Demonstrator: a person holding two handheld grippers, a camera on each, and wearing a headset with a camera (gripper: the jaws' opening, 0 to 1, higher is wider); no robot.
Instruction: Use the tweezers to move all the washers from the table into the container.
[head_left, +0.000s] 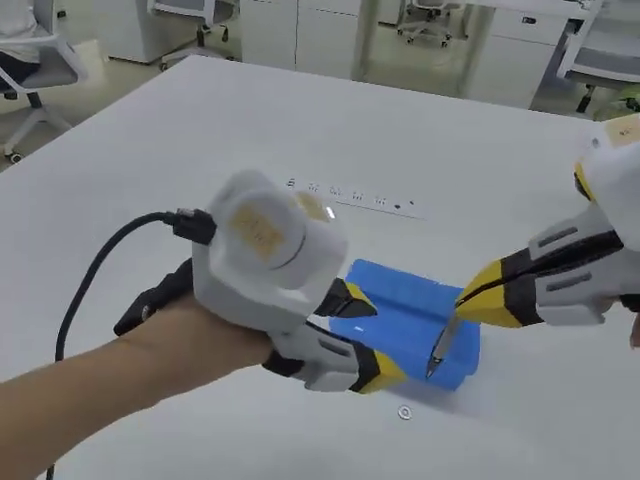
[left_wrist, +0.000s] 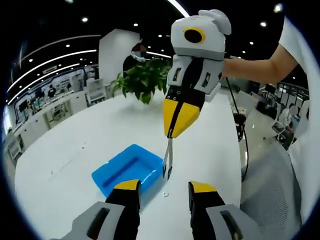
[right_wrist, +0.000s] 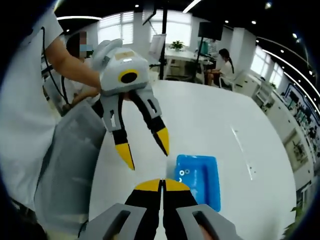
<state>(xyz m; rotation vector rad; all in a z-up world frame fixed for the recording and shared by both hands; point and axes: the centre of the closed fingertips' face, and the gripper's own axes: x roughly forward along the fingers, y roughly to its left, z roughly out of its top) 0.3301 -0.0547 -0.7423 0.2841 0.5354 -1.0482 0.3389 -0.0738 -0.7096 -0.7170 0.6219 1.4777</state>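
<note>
Right gripper (head_left: 465, 298) fingers (head_left: 495, 292) pinch the tweezers (head_left: 440, 347); washer (head_left: 404, 411) lies on counter (head_left: 250, 130) near their tips, person-side (left gripper (head_left: 388, 342) spread, empty).

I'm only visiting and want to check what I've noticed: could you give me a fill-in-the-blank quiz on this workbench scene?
1. The right gripper is shut on a pair of ___.
2. The container on the table is coloured ___.
3. The left gripper has its jaws standing ___.
4. One washer lies on the table, ___ the container.
Missing words: tweezers; blue; open; outside.
</note>
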